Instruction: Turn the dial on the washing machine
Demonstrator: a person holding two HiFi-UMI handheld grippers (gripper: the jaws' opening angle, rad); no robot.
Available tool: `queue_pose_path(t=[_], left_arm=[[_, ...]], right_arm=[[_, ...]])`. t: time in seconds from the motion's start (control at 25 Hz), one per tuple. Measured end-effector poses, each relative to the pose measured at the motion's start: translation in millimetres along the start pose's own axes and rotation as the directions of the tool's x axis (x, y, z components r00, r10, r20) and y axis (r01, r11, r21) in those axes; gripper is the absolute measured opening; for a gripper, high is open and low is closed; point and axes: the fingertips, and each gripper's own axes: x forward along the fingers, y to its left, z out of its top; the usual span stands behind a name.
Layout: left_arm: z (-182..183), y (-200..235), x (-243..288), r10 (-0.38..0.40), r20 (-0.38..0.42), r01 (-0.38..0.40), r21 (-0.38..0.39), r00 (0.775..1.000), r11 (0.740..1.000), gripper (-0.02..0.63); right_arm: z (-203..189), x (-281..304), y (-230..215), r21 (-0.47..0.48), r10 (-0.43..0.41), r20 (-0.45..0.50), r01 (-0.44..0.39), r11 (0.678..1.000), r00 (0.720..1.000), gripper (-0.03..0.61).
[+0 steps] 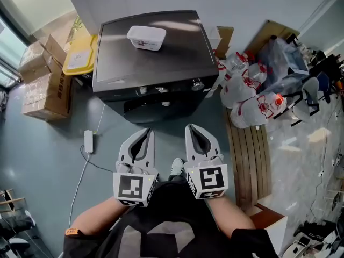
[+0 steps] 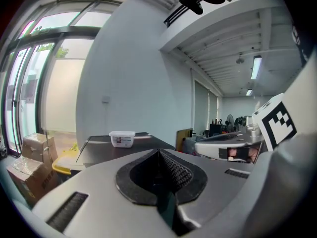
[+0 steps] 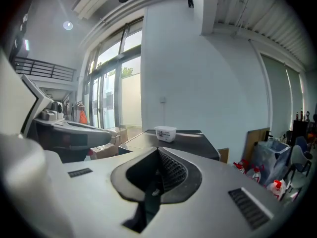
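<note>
Head view places the washing machine [image 1: 150, 58] ahead of both tongs, with its dial [image 1: 198, 85] on the front control strip near the right front corner. The left tongs [image 1: 144, 134] and right tongs [image 1: 194, 130] hang side by side above the floor, short of the machine. Each pair has its jaws pressed together with nothing between them.

The step in hand looks like the approach. The left tongs are best held off to the left of the panel, out of the way. The right tongs are on the dial's side, so they seem the better pick. Their jaws would need to part wide enough to straddle the knob, come in square to the front panel, and close on its rim before any twist. The twist should run about the knob's own axis, or the pads may slip off so small a knob.

Left gripper view looks over the closed jaws to cardboard boxes [image 2: 29, 155] by the window and a white tub [image 2: 122, 138] toward the back edge of the machine's top. The tongs' own body hides the front panel. Right gripper view adds spray bottles [image 3: 252, 172] at the right, but it shows no dial either. Only the head view shows the dial.
</note>
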Motion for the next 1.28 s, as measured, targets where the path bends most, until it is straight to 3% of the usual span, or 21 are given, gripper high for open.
queue_pose_path(t=[0.36, 0.56, 1.28], left_arm=[[4.3, 22.2, -57.9, -0.063, 0.023, 0.062, 0.009, 0.998, 0.998, 0.015], [-1.2, 33.9, -79.6, -0.053, 0.037, 0.052, 0.031, 0.998, 0.998, 0.015], [-1.7, 14.5, -86.8, 0.054, 0.027, -0.055, 0.039, 0.998, 0.998, 0.014]], right_arm=[[26.3, -21.9, 65.3, -0.008, -0.051, 0.025, 0.051, 0.999, 0.998, 0.017], [34.1, -29.6, 88.2, -0.044, -0.031, 0.051, 0.033, 0.998, 0.998, 0.017], [42.0, -57.2, 82.5, -0.055, 0.066, 0.086, -0.061, 0.997, 0.994, 0.014]])
